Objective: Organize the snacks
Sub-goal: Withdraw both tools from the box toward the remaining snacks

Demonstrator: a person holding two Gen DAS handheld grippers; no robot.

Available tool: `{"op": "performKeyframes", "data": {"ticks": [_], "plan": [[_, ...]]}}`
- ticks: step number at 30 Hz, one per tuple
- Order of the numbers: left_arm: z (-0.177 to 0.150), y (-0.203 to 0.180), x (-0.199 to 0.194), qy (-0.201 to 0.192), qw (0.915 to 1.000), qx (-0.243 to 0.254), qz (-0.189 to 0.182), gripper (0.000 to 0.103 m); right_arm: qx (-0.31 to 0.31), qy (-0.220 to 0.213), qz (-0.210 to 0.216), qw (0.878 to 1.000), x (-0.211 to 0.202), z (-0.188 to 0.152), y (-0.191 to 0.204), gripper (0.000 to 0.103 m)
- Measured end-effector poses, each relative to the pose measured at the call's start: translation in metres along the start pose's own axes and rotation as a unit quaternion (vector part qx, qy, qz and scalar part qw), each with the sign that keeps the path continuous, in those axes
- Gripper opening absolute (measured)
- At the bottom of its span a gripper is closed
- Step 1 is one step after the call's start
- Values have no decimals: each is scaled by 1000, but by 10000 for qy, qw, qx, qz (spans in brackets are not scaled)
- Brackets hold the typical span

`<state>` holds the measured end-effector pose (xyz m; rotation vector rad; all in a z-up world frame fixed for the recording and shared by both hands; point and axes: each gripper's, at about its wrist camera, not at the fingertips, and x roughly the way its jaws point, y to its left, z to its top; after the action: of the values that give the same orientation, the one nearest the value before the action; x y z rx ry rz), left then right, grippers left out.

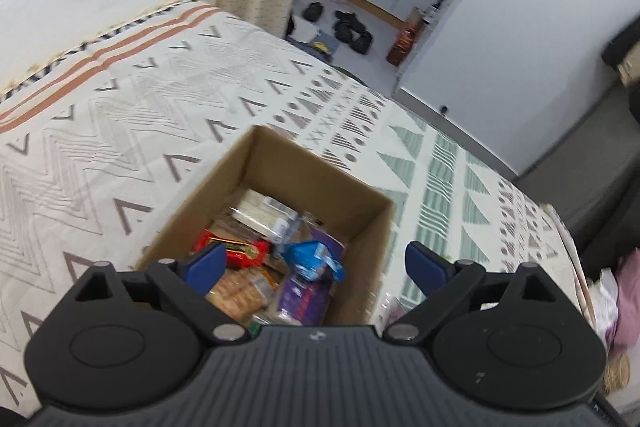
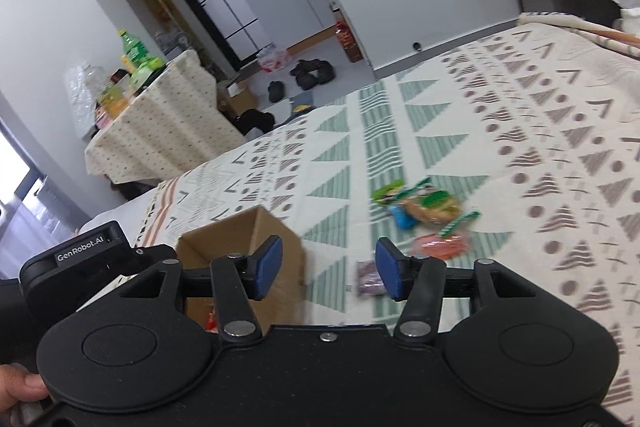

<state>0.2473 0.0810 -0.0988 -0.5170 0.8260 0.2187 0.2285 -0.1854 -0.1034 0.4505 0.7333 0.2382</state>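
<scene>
Cardboard box (image 1: 264,223) sat on the patterned bedspread (image 1: 120,131), directly under the left claw (image 1: 316,263), whose blue pads were spread wide with nothing between them. Inside the box lay a red packet (image 1: 236,251), a blue one (image 1: 314,261), a purple one (image 1: 304,297) and biscuits (image 1: 238,293). The right claw (image 2: 326,269) was also open and empty. Ahead of it and to its right, loose snacks (image 2: 424,211) lay on the spread, a small purple packet (image 2: 368,279) nearest its right pad; the box stood off to its left.
</scene>
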Motion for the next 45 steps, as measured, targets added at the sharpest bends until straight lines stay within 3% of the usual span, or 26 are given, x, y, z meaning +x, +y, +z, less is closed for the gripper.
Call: {"op": "performKeyframes", "data": {"ticks": [8,12,17,31,39,45], "plan": [[-18,-32,-6,26,9982,517,-311,103,-24,-187,-178,9997,-24,3,-30,80],[-23,-43,-7,129,9967,509,-621,103,-29,-192,-227,9996,-31,4,-44,85],[-33,-61,-10,45,9952,728,-657,103,-26,-187,-275,9994,-38,4,-63,95],[-59,-96,6,200,9897,1133,-855,103,-33,-4,-317,9995,-31,-8,-104,95],[-71,-105,28,378,9881,1337,-660,103,40,60,-77,9999,-8,-15,-115,94],[-75,-109,45,535,9874,1349,-629,100,-1,200,74,9998,12,-19,-121,86]]}}
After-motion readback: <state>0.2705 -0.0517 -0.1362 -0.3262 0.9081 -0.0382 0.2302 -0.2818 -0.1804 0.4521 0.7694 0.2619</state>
